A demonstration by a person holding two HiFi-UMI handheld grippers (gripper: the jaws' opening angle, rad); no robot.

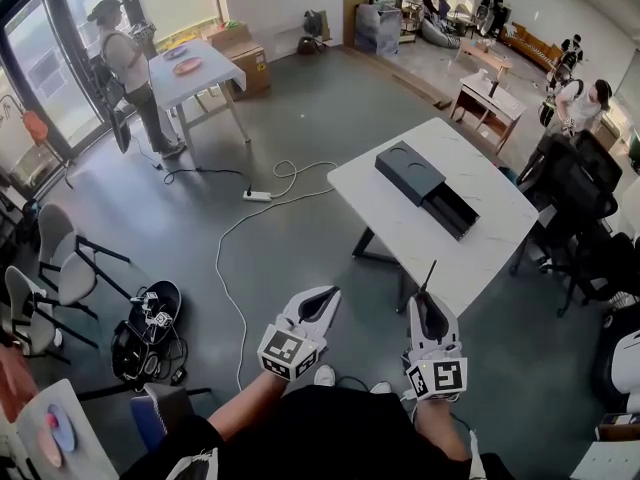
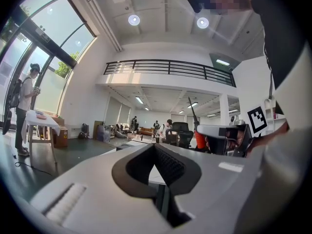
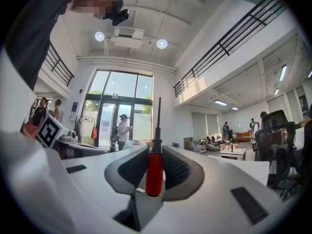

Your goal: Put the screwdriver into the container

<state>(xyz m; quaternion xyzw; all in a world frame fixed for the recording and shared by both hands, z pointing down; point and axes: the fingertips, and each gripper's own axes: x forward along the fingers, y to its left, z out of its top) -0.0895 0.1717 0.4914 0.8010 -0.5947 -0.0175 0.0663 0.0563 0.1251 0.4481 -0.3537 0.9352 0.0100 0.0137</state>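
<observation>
Red plastic handle, black steel shaft: the screwdriver (image 3: 154, 172) stands upright in the right claw (image 3: 155, 149). Both ribbed pads are pressed on the handle, and the shaft pokes out well past the tips. The left claw (image 2: 155, 147) has its pads meeting at the tips with nothing between them.

In the head view both claws sit low in frame, side by side but not touching, over grey floor. The thin shaft is aimed toward the bench (image 1: 400, 233).

The container (image 1: 424, 186) is black, flat and box-like, and lies on the white bench ahead. One end is an open tray; the other is a lid with a round recess. The screwdriver is well apart from it, short of the bench edge.

A white power strip (image 1: 257, 196) with a trailing cable lies on the floor left of the bench.
</observation>
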